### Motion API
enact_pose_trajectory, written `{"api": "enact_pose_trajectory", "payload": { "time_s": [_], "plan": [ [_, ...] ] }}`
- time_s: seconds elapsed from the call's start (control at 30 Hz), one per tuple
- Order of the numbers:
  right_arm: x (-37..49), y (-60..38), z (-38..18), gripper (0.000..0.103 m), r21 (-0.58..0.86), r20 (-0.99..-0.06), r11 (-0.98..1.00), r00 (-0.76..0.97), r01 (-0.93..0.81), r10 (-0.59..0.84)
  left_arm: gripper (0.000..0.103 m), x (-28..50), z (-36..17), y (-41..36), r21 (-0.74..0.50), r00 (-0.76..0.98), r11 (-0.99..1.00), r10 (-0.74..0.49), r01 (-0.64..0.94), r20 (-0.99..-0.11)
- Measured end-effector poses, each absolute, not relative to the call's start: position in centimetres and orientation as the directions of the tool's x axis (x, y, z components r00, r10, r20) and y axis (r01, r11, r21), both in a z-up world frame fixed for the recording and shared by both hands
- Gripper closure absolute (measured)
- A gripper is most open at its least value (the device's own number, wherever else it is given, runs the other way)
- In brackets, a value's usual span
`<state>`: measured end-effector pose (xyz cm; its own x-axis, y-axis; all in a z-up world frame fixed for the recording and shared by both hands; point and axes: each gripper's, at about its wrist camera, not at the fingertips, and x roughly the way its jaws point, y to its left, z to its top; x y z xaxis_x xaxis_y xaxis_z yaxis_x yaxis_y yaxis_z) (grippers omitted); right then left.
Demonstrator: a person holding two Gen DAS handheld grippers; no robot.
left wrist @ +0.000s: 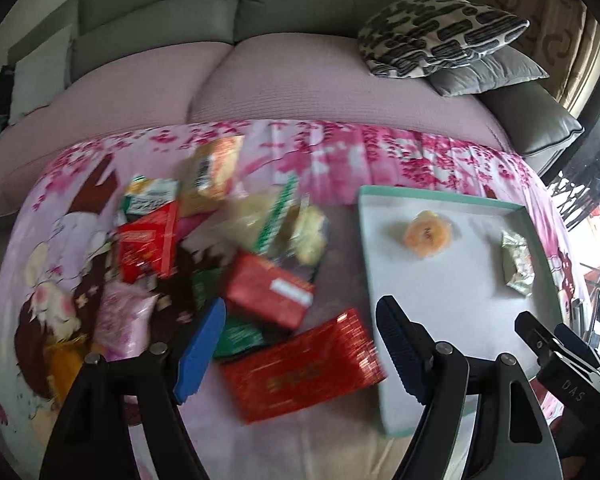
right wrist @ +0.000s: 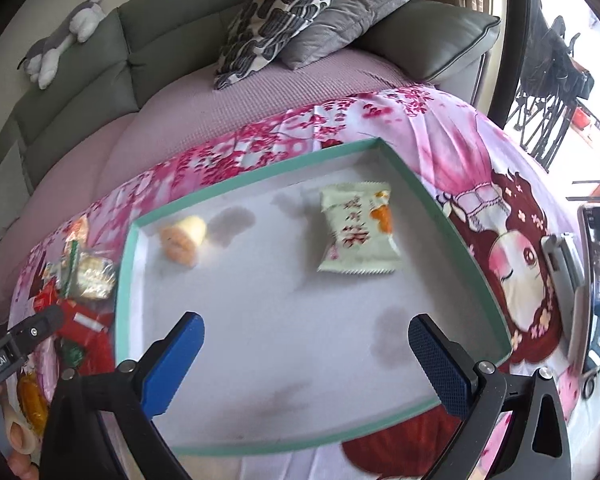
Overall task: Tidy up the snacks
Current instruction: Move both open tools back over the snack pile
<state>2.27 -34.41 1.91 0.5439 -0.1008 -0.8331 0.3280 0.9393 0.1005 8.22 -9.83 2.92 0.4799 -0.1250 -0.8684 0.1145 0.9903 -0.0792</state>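
Crinkly foil and plastic snack packets (left wrist: 236, 264) lie heaped on the pink floral cloth (left wrist: 320, 148), left of a shallow green-rimmed tray (right wrist: 260, 176) holding two. Both hand-held grippers, left (left wrist: 300, 344) and right (right wrist: 306, 364), gape empty.

The left gripper (left wrist: 300, 344) is held angled downward, its blue-padded jaws apart and empty. The right gripper (right wrist: 306, 364) is likewise tilted down, jaws spread wide, nothing gripped.

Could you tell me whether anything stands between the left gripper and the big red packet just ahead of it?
Nothing visible does. The left gripper is open and empty above the big red packet, which lies uncovered on the cloth beside the tray.
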Motion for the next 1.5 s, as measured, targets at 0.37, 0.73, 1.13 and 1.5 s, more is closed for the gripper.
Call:
{"api": "enact_pose_trajectory", "payload": {
  "time_s": [0.37, 0.73, 1.13, 1.5],
  "plan": [
    [0.9, -29.4, 1.1, 0.000, 0.130, -0.829, 0.955, 0.558, 0.268, -0.044, 0.025, 6.6, 1.8, -4.2, -0.055, 0.486, 0.998, -0.055, 0.014, -0.872],
    [1.3, -25.5, 0.5, 0.002, 0.138, -0.818, 0.969, 0.575, 0.204, -0.005, 0.025, 6.5, 0.8, -0.3, -0.077, 0.466, 0.996, -0.044, -0.052, -0.884],
    [2.2, -20.1, 0.1, 0.004, 0.099, -0.812, 0.986, 0.584, 0.132, 0.003, 0.024, 6.3, 0.2, 2.2, -0.117, 0.445, 0.988, -0.062, -0.097, -0.893],
    [1.5, -15.7, -1.7, 0.005, 0.042, -0.827, 0.999, 0.562, 0.015, 0.027, 0.024, 4.5, 0.5, 6.4, -0.177, 0.458, 0.964, -0.070, -0.196, -0.886]
  ]
}}
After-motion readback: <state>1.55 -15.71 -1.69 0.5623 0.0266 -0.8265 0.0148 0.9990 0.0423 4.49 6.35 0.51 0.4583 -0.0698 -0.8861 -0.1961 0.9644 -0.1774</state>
